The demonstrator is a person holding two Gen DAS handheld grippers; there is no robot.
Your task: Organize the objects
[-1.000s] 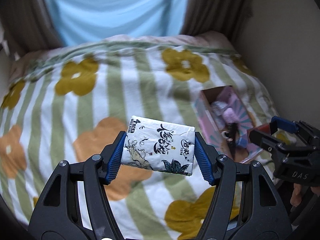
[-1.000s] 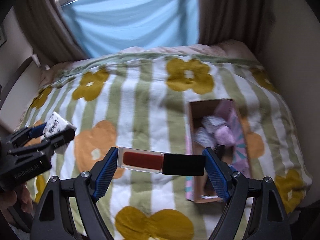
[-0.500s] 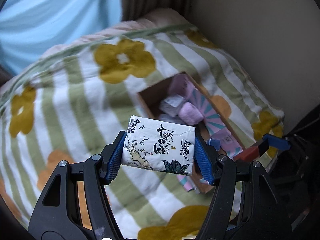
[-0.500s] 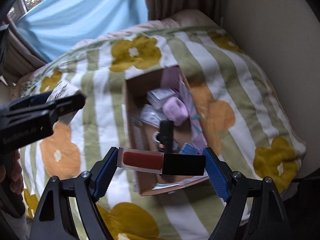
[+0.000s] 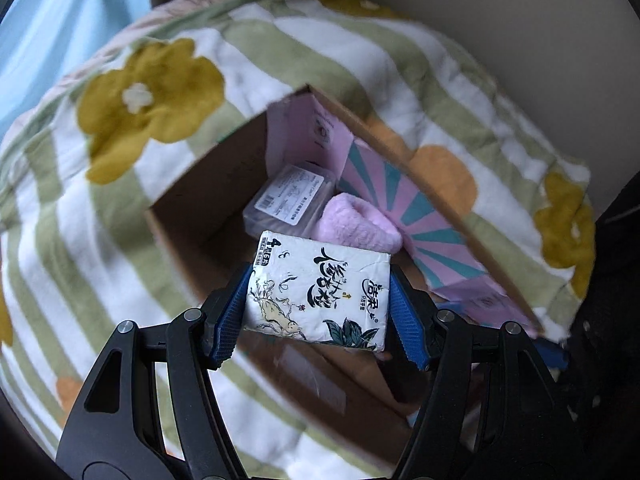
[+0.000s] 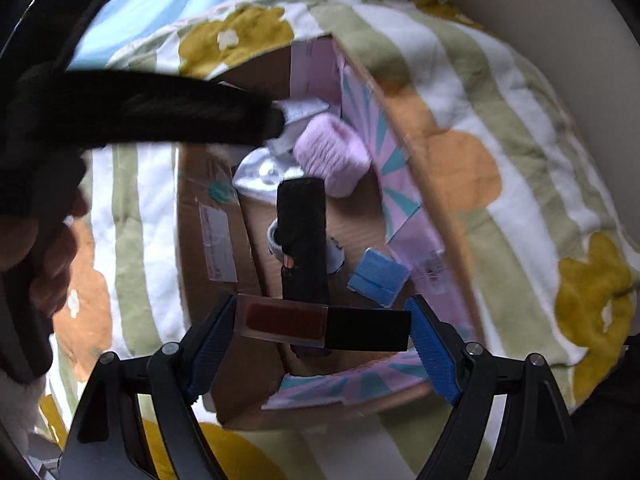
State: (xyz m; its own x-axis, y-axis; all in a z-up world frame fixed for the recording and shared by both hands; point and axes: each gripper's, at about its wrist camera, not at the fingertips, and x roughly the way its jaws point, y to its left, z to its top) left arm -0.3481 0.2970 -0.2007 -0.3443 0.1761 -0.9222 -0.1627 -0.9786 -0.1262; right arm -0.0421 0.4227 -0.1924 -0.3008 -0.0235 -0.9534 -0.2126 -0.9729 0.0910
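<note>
1. One bed quilt (image 5: 100,208), white with green stripes and yellow and orange flowers.
2. One open cardboard box (image 6: 208,240) lies on the quilt, its inside flaps pink with teal rays.
3. Inside the box: one pink fuzzy roll (image 6: 332,156), one clear plastic case (image 5: 288,200), one black bar-shaped item (image 6: 302,236), one blue pad (image 6: 378,276).
4. Two tools. The left tool (image 5: 318,308) clamps one tissue pack (image 5: 320,296) above the box.
5. The right tool (image 6: 322,328) grips one lip gloss tube (image 6: 320,324) endwise, over the box's near end.
</note>
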